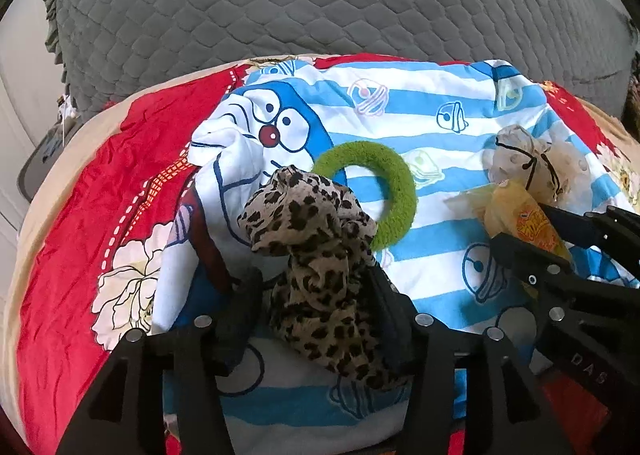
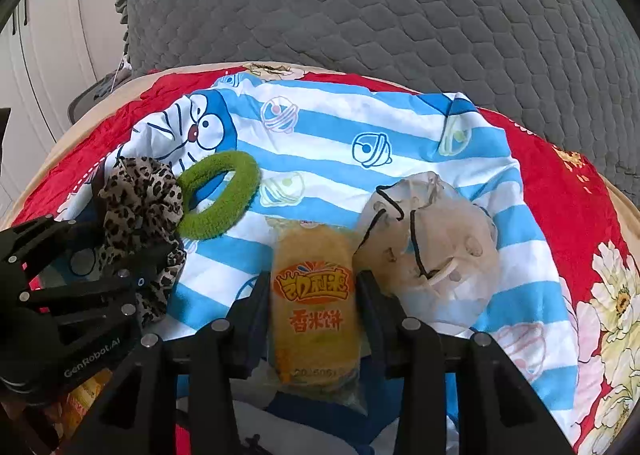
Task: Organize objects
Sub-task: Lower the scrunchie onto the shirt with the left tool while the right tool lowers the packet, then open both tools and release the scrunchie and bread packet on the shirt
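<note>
Left gripper [image 1: 316, 287] closed around the leopard-print scrunchie [image 1: 316, 255], fabric bunched between the two black fingers and spilling forward over the striped cartoon cloth [image 1: 420, 107]. Right gripper [image 2: 314, 303] clamped on the yellow snack packet [image 2: 314, 295], packet's long axis running straight out along the fingers, printed face up, far end pointing toward the grey quilted cushion [image 2: 380, 7]. Both loads resting low over the cloth, itself spread on the red floral bedspread [image 2: 560, 183]. Key relation for the coming move, as a guess: green fuzzy hair ring [image 1: 372, 191] lying flat just beyond and slightly right of the left gripper, touching or nearly touching the scrunchie, so clearly the left side's neighbour; clear plastic bag with black cord [image 2: 428, 239] lying just right of the packet, beside the right gripper's outer finger, so the right side's neighbour. Grippers side by side, near each other, left one visible at the lower left edge of the right wrist view. Count: one scrunchie, one green ring, one snack packet, one clear bag, four loose items in all, two held and two free. Contents of the clear bag too blurred to name. No container or sorting spot in view, so the intended destination not tellable.
</note>
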The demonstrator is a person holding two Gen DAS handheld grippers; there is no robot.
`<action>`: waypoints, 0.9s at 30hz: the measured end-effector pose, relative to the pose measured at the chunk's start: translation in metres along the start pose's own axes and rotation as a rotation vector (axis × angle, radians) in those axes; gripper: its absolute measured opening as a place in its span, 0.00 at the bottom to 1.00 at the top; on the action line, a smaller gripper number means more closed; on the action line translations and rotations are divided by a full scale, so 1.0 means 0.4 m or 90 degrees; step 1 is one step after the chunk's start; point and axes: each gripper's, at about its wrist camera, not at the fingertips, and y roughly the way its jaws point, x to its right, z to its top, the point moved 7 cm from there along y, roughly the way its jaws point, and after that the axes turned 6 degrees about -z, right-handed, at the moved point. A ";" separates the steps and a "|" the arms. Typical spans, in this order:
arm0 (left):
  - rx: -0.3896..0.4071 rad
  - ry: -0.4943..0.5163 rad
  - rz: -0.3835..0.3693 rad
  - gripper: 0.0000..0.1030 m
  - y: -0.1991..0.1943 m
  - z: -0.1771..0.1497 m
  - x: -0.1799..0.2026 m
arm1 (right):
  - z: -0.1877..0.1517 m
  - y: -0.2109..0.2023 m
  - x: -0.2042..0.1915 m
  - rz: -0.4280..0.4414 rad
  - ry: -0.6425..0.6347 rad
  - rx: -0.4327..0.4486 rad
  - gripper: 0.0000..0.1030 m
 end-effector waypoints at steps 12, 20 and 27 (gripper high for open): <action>0.000 0.007 0.003 0.61 -0.013 -0.014 0.004 | -0.012 -0.015 0.017 -0.001 0.007 0.000 0.49; -0.003 0.003 -0.002 0.65 -0.024 -0.022 0.006 | -0.009 -0.033 0.025 0.003 0.010 0.006 0.55; -0.005 -0.010 -0.009 0.70 -0.036 -0.028 0.001 | -0.005 -0.047 0.042 0.003 0.019 0.006 0.60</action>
